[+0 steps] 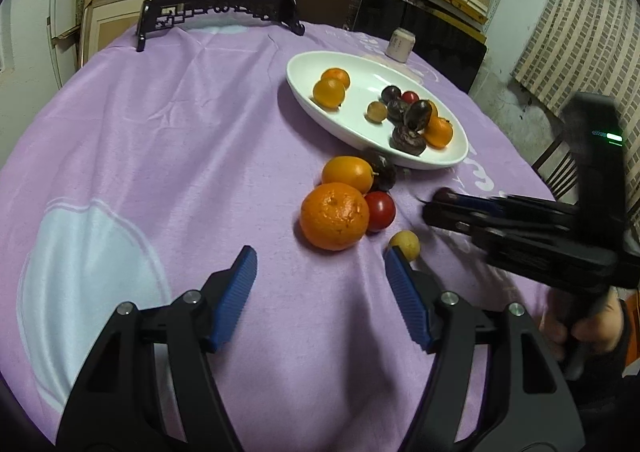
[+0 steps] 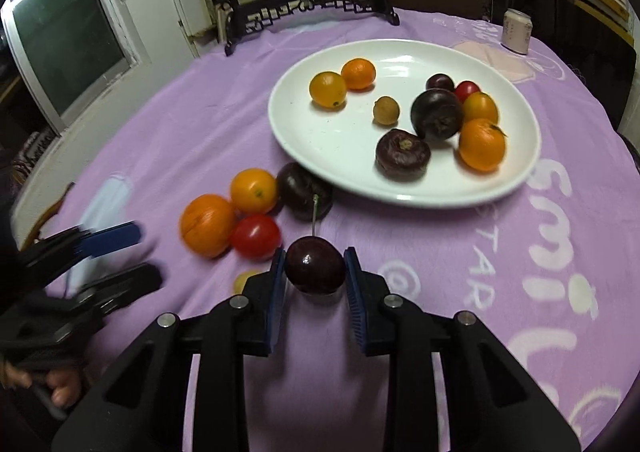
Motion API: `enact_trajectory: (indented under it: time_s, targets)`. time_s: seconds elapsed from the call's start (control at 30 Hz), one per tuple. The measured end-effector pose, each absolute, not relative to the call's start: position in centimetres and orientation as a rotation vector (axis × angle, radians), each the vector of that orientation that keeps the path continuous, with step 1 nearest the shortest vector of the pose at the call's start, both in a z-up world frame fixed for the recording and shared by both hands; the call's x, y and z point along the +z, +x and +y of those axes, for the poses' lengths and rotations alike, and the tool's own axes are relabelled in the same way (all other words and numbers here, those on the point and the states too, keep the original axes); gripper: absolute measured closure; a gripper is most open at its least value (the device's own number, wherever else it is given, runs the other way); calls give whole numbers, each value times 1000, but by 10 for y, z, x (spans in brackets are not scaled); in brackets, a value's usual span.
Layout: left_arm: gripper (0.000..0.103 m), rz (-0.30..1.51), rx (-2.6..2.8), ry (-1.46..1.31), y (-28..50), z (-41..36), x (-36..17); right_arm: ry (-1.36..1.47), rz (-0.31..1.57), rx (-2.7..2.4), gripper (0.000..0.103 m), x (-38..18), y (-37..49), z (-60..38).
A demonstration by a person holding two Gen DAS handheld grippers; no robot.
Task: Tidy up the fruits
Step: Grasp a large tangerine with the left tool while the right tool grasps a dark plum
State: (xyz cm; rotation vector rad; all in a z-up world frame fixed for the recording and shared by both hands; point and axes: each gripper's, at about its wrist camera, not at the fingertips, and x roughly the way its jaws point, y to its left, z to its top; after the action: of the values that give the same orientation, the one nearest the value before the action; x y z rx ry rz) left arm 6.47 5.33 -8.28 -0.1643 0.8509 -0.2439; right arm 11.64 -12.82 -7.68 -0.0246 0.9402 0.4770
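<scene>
The right gripper (image 2: 315, 266) was clamped on a dark cherry (image 2: 315, 264) just above the purple cloth (image 2: 420, 236), stem pointing away toward the white plate (image 2: 304, 131). The plate held oranges, dark fruits, a red tomato and a small tan fruit. The left gripper (image 1: 320, 272) stood open and empty, one finger partly hiding a yellow fruit (image 1: 406, 244).

A dark cherry (image 2: 315, 264) with an upright stem sits near a white plate (image 2: 344, 155) holding oranges, tomatoes and dark fruits.
</scene>
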Motion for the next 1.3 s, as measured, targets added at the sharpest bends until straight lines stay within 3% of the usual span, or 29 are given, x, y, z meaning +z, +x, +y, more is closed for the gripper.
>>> enact_trajectory:
  time_s: [0.27, 0.4, 0.77, 1.07, 1.3]
  targets:
    - [38, 912, -224, -120, 92, 34, -100, 26, 896, 500, 73, -62, 86, -155]
    - [55, 911, -221, -82, 98, 25, -102, 43, 883, 517, 73, -57, 79, -162]
    - [58, 915, -203, -66, 99, 20, -97, 93, 883, 518, 73, -59, 74, -177]
    - [58, 799, -227, -72, 72, 19, -50, 114, 878, 503, 73, -61, 77, -186]
    - [58, 808, -263, -40, 97, 10, -34, 106, 865, 468, 73, -51, 101, -194]
